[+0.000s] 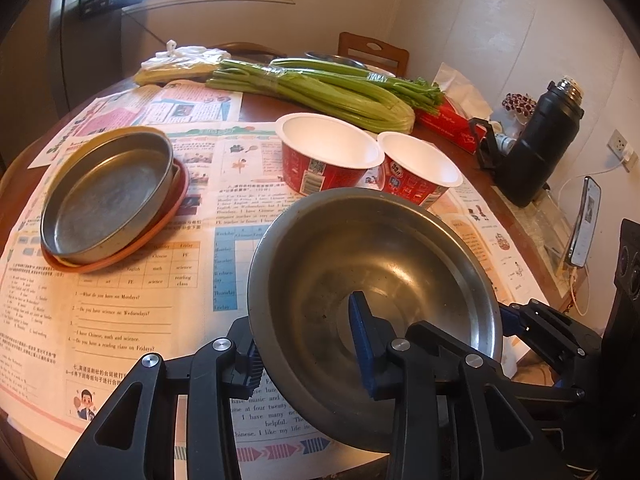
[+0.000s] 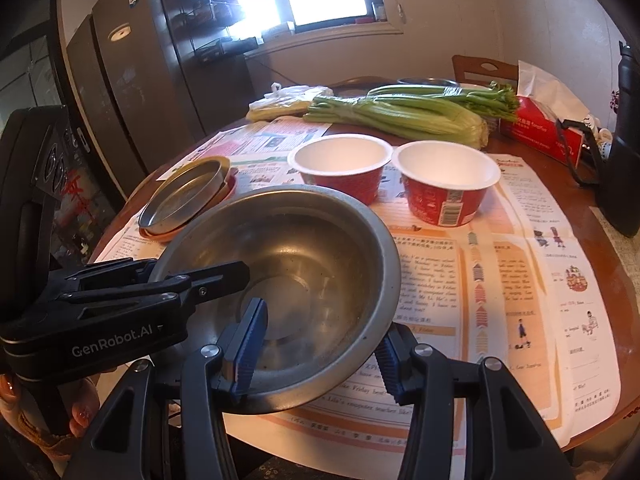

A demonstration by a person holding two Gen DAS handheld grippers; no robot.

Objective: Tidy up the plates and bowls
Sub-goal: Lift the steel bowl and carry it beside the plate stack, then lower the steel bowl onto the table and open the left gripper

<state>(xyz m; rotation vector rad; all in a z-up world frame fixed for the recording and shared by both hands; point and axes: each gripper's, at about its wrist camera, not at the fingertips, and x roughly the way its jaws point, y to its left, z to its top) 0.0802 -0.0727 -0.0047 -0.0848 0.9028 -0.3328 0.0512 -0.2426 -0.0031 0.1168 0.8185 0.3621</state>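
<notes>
A steel bowl (image 1: 372, 280) (image 2: 288, 280) is at the near edge of the table, tilted toward me. My left gripper (image 1: 308, 352) straddles its left rim, one blue pad inside and one outside. My right gripper (image 2: 320, 344) straddles its right rim the same way. Both jaws stand wide around the thin wall; whether they pinch it I cannot tell. Two red paper bowls (image 1: 328, 152) (image 1: 420, 172) stand side by side behind it, also in the right wrist view (image 2: 340, 164) (image 2: 446, 178). A steel plate (image 1: 108, 196) (image 2: 184, 196) lies stacked on an orange plate (image 1: 132, 244) at the left.
Newspaper sheets (image 1: 140, 312) cover the round wooden table (image 2: 600, 208). Celery (image 1: 320, 88), a plastic bag (image 1: 184, 60), a red tissue box (image 1: 452, 120), a black flask (image 1: 536, 148) and a phone (image 1: 584, 224) lie behind and at the right. A chair (image 1: 372, 52) stands beyond.
</notes>
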